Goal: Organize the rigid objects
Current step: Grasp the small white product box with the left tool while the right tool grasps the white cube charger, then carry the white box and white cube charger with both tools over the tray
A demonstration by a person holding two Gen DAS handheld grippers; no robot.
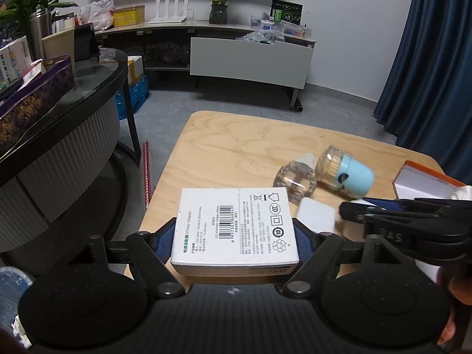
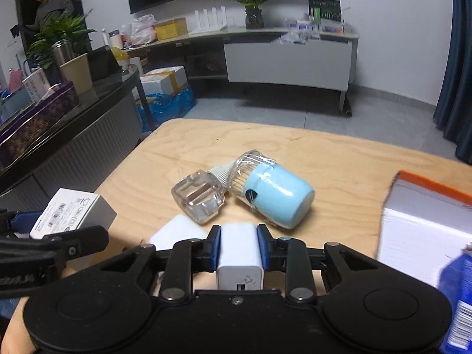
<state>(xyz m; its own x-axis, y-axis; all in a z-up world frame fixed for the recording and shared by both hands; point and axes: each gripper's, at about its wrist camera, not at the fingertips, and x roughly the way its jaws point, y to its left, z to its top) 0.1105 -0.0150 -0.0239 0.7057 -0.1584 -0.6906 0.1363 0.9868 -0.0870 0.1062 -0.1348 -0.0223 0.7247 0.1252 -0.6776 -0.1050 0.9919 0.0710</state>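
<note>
My left gripper [image 1: 234, 236] is shut on a white power adapter box [image 1: 234, 227] and holds it over the near left corner of the wooden table [image 1: 236, 144]; the box also shows in the right wrist view [image 2: 73, 212]. My right gripper [image 2: 239, 246] is shut on a white USB charger [image 2: 239, 253]. A clear glass bottle [image 2: 200, 199] and a blue toothpick holder [image 2: 274, 197] lie on their sides mid-table, just beyond the right gripper. A white flat piece [image 2: 177, 234] lies next to the charger.
An orange-and-white box [image 2: 427, 224] stands at the table's right. A blue packet [image 2: 460, 295] is at the near right edge. A black glass table [image 1: 88, 82] with boxes is at left. A TV stand [image 1: 250, 56] lines the far wall.
</note>
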